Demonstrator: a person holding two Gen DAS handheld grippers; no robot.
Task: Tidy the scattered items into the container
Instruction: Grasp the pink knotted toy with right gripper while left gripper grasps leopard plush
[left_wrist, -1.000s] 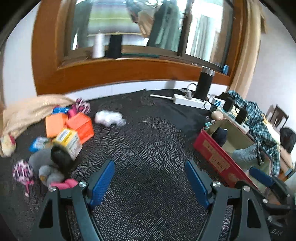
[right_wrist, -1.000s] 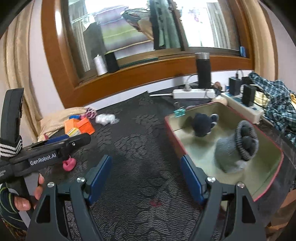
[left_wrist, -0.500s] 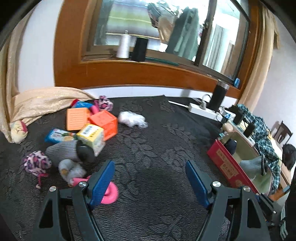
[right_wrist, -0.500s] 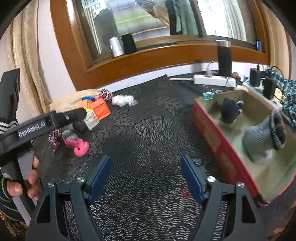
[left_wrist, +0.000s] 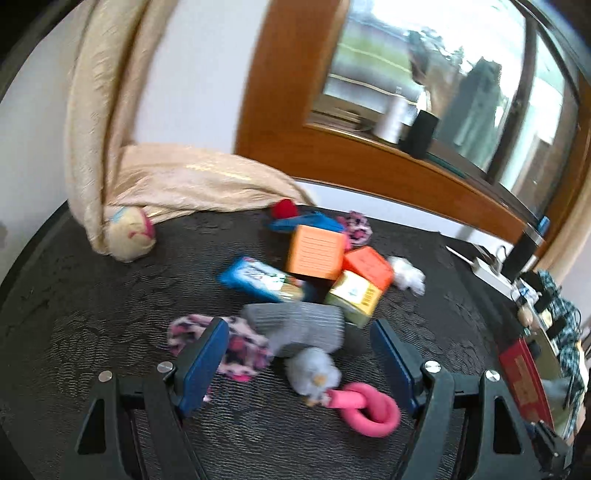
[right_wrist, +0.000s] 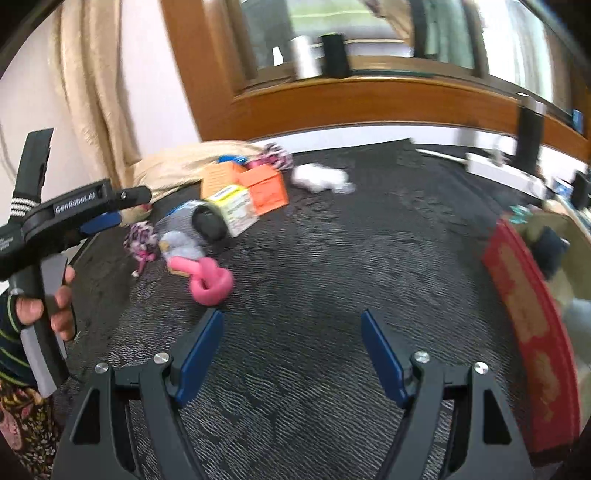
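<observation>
Left wrist view. My left gripper (left_wrist: 301, 356) stood with jaws wide, holding nothing, over the dark patterned cloth (left_wrist: 110, 295). Between and just beyond the blue pads: a grey ribbed sock (left_wrist: 295, 326), a grey plush toy (left_wrist: 314, 373) and a pink knotted ring (left_wrist: 369, 408) touching the plush. A pink-and-black fuzzy sock (left_wrist: 240, 347) lay partly behind my left pad. Farther on: a yellow carton (left_wrist: 354, 297), two orange boxes (left_wrist: 317, 253), a blue snack packet (left_wrist: 258, 278), a white fluffy wad (left_wrist: 408, 277). Printing on the boxes and packet was too blurred to read. A beige curtain (left_wrist: 184, 181) pooled on the cloth beside a round cream toy (left_wrist: 129, 234). The red container (left_wrist: 524, 384) showed only as a sliver at the right edge.

Right wrist view. My right gripper (right_wrist: 291, 349) had its jaws wide and empty over bare cloth. Here alone the left tool's body showed from the side, lettered "GenRobot.AI", gripped by my left hand (right_wrist: 55, 306). The red container's wall bore pale lettering I could not read; a dark sock (right_wrist: 550, 247) lay inside it, unseen from the left view. The scattered pile lay well apart from the container, at far left.
</observation>
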